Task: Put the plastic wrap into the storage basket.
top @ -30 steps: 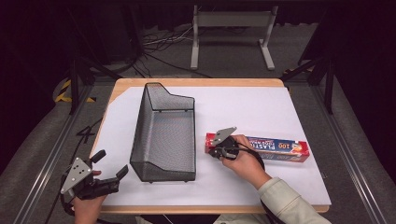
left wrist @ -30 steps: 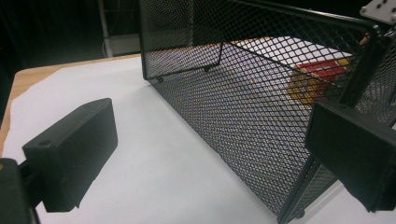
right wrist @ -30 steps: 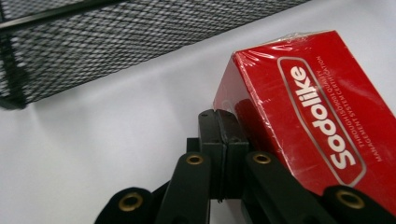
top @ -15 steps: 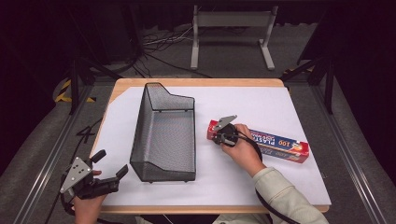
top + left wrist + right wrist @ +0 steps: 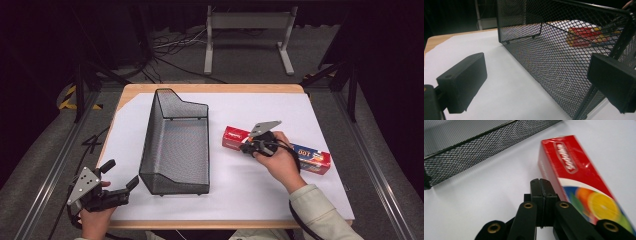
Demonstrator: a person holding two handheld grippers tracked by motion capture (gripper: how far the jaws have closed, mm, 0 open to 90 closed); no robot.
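Note:
A long red box of plastic wrap (image 5: 280, 150) (image 5: 579, 182) lies on the white table cover, right of a black wire-mesh basket (image 5: 175, 145) (image 5: 554, 45). My right gripper (image 5: 246, 147) (image 5: 541, 183) is shut with nothing between its jaws, and its tips rest against the box's near side close to its left end. My left gripper (image 5: 122, 175) (image 5: 536, 82) stands open at the table's front left corner, its jaws facing the basket's near left corner. Through the mesh, the left gripper view shows the red box (image 5: 586, 35).
The white cover (image 5: 240, 190) spans most of the wooden table (image 5: 210, 87). Metal rails (image 5: 45, 175) run along both sides of the table, and a grey stand (image 5: 247, 22) and cables lie on the floor behind it.
The right hand and its shut gripper moved away from me and left, and the box's left end swung farther from me, so the box now lies askew. The left gripper stayed put.

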